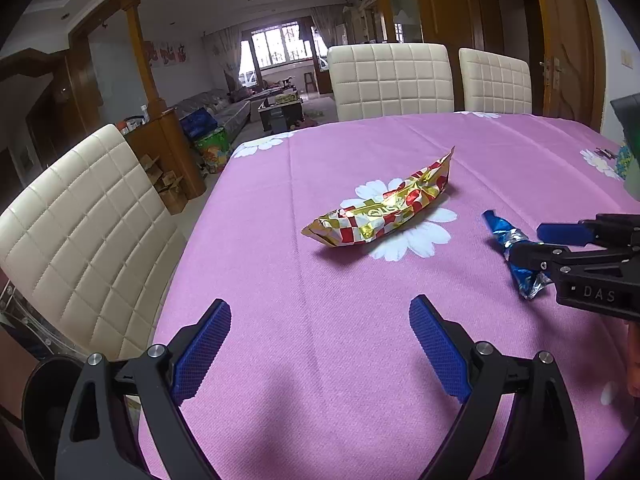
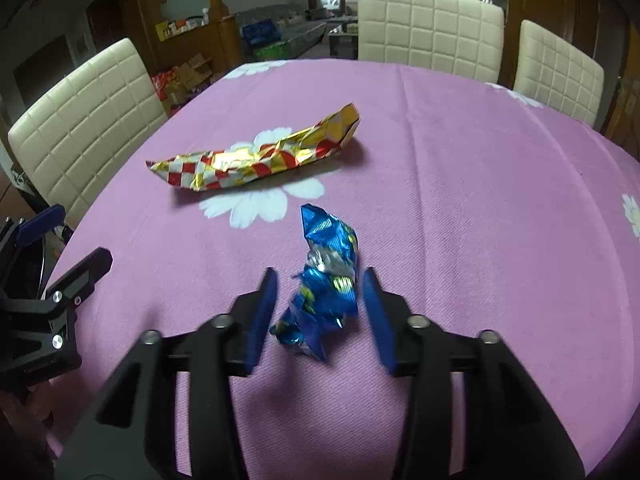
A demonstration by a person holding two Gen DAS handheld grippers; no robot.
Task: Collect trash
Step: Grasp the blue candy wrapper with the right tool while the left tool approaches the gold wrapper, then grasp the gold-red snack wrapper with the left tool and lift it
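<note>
A crumpled blue foil wrapper [image 2: 326,300] lies on the pink tablecloth [image 2: 460,200]. My right gripper [image 2: 319,276] is open and straddles the wrapper's near part, with a thin gap at each pad. From the left wrist view that gripper [image 1: 528,245] comes in from the right over the same blue wrapper [image 1: 498,230]. A longer gold and red checked wrapper [image 1: 380,212] rests on a white flower print further in, also seen as the gold wrapper [image 2: 256,156]. My left gripper [image 1: 320,307] hovers open over bare cloth, short of both wrappers, and the left gripper [image 2: 86,236] shows at the left table edge.
Cream padded chairs stand around the table: one chair [image 1: 80,240] at the left and two chairs [image 1: 392,80] at the far side. A dark and green object [image 1: 630,140] sits at the right edge. The table's edge [image 1: 192,240] curves away on the left.
</note>
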